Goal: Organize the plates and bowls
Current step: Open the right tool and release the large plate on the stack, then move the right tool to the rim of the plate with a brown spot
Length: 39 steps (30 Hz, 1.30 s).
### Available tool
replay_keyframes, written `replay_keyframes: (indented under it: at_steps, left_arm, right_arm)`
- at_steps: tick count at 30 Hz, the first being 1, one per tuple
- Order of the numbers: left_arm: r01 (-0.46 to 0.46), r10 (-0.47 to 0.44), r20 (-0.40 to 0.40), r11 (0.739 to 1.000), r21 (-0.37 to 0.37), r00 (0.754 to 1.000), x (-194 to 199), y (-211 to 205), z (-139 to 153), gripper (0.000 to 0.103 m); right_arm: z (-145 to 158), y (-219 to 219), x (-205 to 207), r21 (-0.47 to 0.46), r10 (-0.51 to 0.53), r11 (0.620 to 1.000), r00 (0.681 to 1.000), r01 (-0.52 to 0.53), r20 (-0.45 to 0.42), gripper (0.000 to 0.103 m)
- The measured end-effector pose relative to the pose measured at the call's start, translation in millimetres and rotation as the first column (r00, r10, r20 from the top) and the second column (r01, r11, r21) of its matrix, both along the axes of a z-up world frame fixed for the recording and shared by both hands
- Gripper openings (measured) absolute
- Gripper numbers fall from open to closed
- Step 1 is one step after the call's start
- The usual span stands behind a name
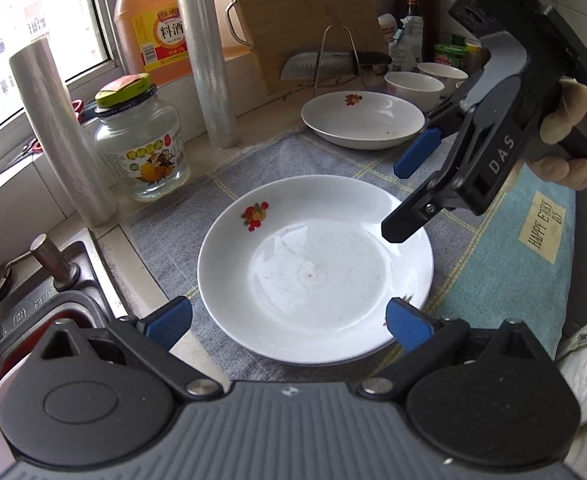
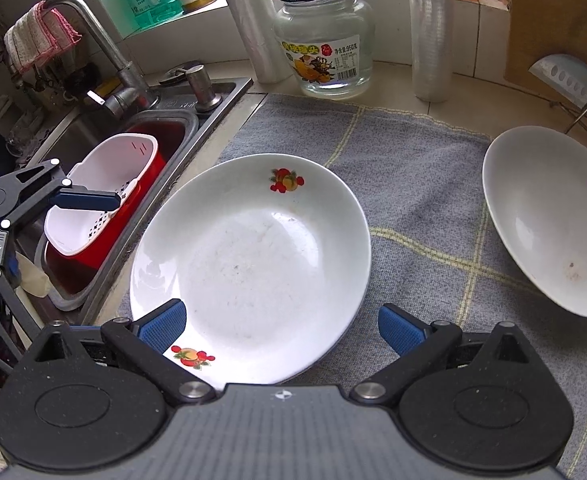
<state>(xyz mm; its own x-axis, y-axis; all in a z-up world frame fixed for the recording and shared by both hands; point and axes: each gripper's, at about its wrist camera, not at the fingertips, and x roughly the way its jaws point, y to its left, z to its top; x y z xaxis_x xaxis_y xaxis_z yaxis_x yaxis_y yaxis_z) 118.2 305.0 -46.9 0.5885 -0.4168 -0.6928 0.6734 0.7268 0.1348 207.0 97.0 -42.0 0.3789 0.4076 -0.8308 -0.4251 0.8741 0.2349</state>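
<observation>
**Both grippers spread over near plate, nothing held**

Near plate (image 1: 315, 270) sits flat on the grey cloth (image 1: 253, 160), rim up, just right of the sink (image 2: 105, 152). It's round, so no long axis; the only orientation cue is the fruit decals, one on the far-left rim and one on the near-right rim in the left wrist view.

Left gripper (image 1: 289, 320): jaws spread wide and empty. The plate lies dead ahead and below, its near rim between the two blue pads (image 1: 169, 320). The right pad looks to be over the rim, the left one just off it; can't tell if either touches.

Right gripper (image 2: 281, 330): jaws also spread and empty. In the right wrist view the plate's right edge sits between the pads, with the left pad over the rim near a decal. In the left wrist view this gripper comes in from the right, one finger above the plate's right rim, a hand (image 1: 569, 128) on the grip.

Both are about equally close to the plate; the right one looks better lined up with a rim edge, I'd say.

Second plate (image 1: 363, 124) is on the far side, half off the cloth, well apart from the first. Two bowls (image 1: 415, 88) sit beyond it, far right. Stack target is probably that far plate.

Clutter to watch: jar (image 1: 143, 148) and film rolls (image 1: 59, 132) on the left.
</observation>
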Motion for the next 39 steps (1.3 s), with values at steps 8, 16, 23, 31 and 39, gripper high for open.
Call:
replay_keyframes:
  at_steps: [8, 16, 23, 31, 39]
  left_arm:
    - [-0.027, 0.035, 0.098, 0.996, -0.081, 0.995, -22, -43, 8, 0.102]
    - [-0.111, 0.124, 0.091, 0.985, -0.136, 0.988, -29, -115, 8, 0.102]
    - [-0.260, 0.271, 0.084, 0.958, -0.122, 0.959, -22, -200, -4, 0.102]
    - [-0.360, 0.364, 0.033, 0.928, -0.102, 0.931, -1, -257, -38, 0.102]
    - [-0.390, 0.385, -0.062, 0.915, -0.102, 0.921, 45, -278, -70, 0.102]
  right_arm:
    - [19, -30, -31, -0.117, -0.097, 0.985, 0.971, 0.124, 0.217, 0.103]
    - [22, -100, -29, -0.122, -0.119, 0.981, 0.962, 0.153, 0.246, 0.103]
    - [19, -174, -18, -0.099, -0.026, 0.994, 0.972, 0.050, 0.232, 0.103]
    - [28, -217, 7, -0.094, 0.063, 0.995, 0.969, -0.042, 0.239, 0.103]
    - [30, -218, 37, -0.072, 0.071, 0.996, 0.976, -0.057, 0.207, 0.103]
